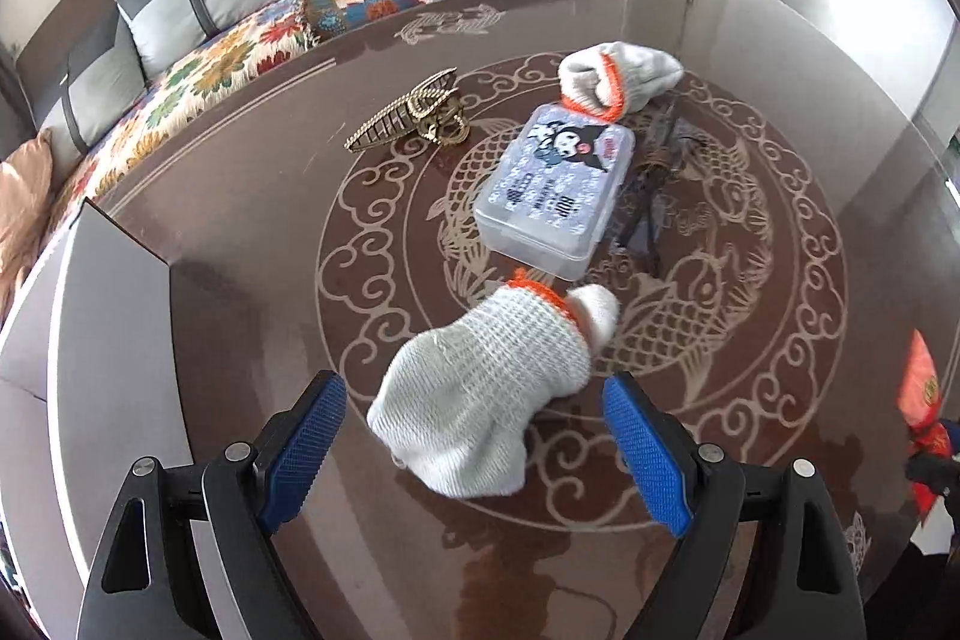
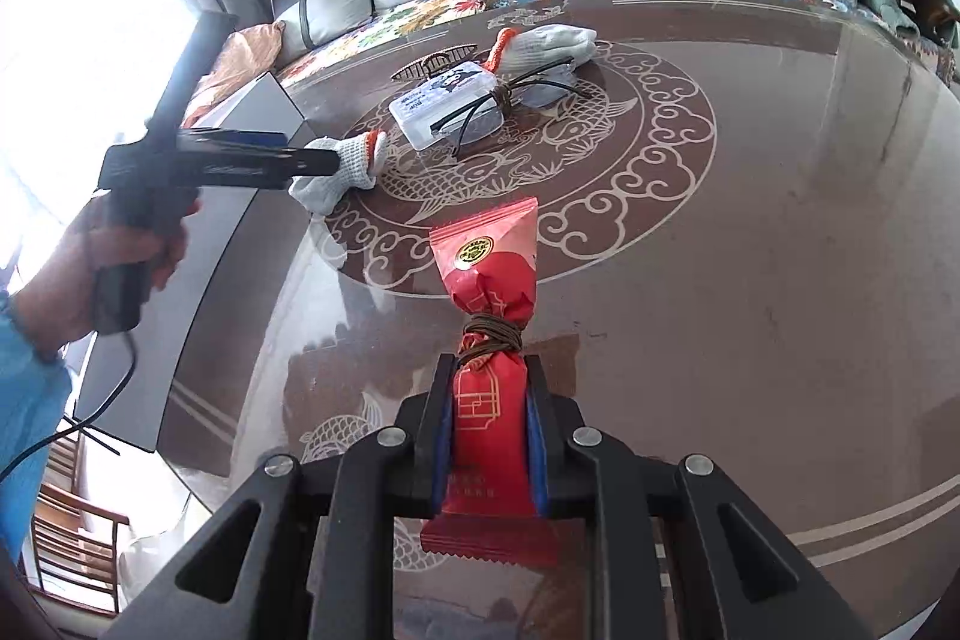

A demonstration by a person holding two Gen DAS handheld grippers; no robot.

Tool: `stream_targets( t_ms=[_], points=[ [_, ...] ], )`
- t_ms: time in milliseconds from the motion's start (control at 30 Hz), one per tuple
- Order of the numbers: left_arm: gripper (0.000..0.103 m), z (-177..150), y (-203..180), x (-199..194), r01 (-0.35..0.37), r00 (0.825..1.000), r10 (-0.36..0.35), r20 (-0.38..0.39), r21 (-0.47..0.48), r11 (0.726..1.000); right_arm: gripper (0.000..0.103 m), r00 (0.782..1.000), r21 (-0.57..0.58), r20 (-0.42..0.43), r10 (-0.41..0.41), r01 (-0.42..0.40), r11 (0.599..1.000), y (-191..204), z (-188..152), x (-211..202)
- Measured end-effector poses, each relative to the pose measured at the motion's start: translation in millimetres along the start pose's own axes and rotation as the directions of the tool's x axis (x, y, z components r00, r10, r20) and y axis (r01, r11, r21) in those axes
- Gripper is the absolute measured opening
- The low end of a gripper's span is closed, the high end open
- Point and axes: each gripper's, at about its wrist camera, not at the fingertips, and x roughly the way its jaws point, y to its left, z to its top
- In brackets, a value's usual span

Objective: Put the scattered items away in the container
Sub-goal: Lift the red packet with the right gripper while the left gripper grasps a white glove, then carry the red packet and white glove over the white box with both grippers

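A living room with a cushioned sofa frames a glossy brown desk (image 1: 780, 112) patterned with fish. On it lies a clear plastic box (image 1: 555, 187), lid shut, with one white glove (image 1: 618, 79) touching its far end, another glove (image 1: 486, 388) near its front, glasses (image 2: 510, 97) on and beside it, and a gold hair clip (image 1: 414, 109) apart to its left. None of these sits inside a container, so they are left to gather. The left gripper (image 1: 474, 451) hangs wide apart around the near glove, not touching it. The right gripper (image 2: 489, 439) is clamped on a red packet (image 2: 489, 316) above the desk.
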Motion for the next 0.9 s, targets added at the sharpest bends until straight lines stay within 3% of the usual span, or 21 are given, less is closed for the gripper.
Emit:
stream_targets(
  t_ms=[200,267,333,367,433,667,900],
  points=[
    [0.087,-4,7,3,0.056,0.998,-0.056,-0.003,-0.080,0.995,0.020,1.000,-0.013,0.003,0.007,-0.007,1.000,2,3,-3],
    [0.081,-6,9,2,0.077,0.997,-0.078,0.002,-0.105,0.991,0.020,1.000,-0.012,0.004,0.007,-0.007,1.000,2,4,-3],
    [0.039,-9,10,1,0.099,0.995,-0.099,0.007,-0.131,0.986,0.020,1.000,-0.010,0.002,0.005,-0.005,1.000,2,3,-3],
    [0.031,-10,11,0,0.109,0.994,-0.109,0.010,-0.144,0.984,0.020,1.000,-0.008,0.001,0.004,-0.004,1.000,1,3,-2],
    [0.024,-12,13,-1,0.131,0.991,-0.130,0.017,-0.169,0.977,0.020,1.000,-0.004,-0.002,0.000,0.000,1.000,1,1,-2],
    [0.022,-41,-8,-17,0.189,0.982,-0.188,0.025,-0.224,0.956,0.020,1.000,0.008,0.004,-0.004,0.004,1.000,0,-4,-6],
    [0.022,-97,-47,-58,0.243,0.969,-0.221,0.109,-0.280,0.929,0.020,1.000,0.038,0.010,-0.004,0.003,0.999,-3,-9,-11]
  ],
)
